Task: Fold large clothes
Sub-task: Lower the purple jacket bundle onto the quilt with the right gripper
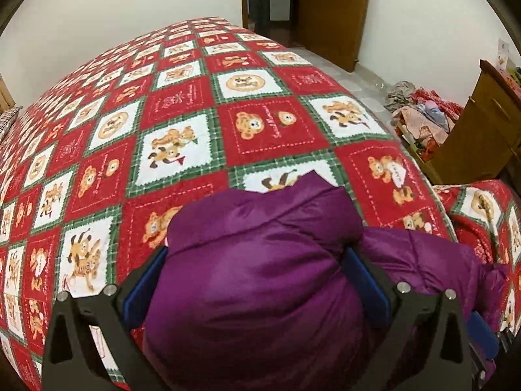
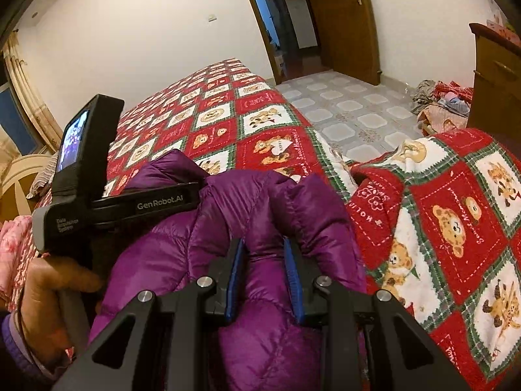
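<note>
Left wrist: left gripper [image 1: 257,267] wide around purple jacket [image 1: 260,260]; right gripper [image 2: 265,260] apparently pinches fold; bedspread [image 1: 182,114] ahead.

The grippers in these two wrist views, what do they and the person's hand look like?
Both the left gripper and right gripper have angular matte black frames with silver round bolts and blue pads on the fingers. Seen from the right wrist, the left unit's black body reads "GenRobot.AI" in white, has a grey end cap and an upright small screen. The left hand is bare, with a purple cuff.
</note>
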`<action>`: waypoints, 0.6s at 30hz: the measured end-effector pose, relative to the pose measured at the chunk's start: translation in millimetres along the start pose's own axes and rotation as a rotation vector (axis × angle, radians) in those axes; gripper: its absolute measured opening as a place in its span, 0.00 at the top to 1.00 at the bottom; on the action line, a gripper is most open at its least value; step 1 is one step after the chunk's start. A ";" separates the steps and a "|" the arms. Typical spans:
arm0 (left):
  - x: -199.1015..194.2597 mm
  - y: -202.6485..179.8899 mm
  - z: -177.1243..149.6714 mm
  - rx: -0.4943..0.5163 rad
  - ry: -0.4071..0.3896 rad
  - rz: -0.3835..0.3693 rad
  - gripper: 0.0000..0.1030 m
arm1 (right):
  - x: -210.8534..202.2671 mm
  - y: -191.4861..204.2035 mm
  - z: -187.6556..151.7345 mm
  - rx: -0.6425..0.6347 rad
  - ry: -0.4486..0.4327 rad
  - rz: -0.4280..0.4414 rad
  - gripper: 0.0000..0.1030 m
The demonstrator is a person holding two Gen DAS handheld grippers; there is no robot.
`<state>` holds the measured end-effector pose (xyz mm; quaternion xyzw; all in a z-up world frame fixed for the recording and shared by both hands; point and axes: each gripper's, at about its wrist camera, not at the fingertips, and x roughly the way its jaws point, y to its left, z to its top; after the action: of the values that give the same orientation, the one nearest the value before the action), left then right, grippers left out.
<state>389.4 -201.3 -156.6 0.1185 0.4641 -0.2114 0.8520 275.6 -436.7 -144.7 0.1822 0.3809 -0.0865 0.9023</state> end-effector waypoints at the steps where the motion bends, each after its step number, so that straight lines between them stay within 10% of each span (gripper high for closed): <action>1: -6.6 2.8 -2.5 -0.001 0.000 -0.010 0.00 | 0.1 0.9 -0.1 -0.005 0.002 -0.003 0.74; 11: -101.8 27.8 -63.9 0.045 -0.078 -0.030 0.00 | -16.5 6.7 1.6 -0.032 -0.006 -0.029 0.74; 18: -98.7 14.8 -91.9 0.104 -0.076 0.015 0.00 | -90.4 28.2 -28.9 -0.052 -0.093 -0.027 0.73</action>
<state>280.9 -127.0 -123.3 0.1578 0.4191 -0.2332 0.8632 202.2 -397.8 -90.9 0.1494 0.3430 -0.0973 0.9222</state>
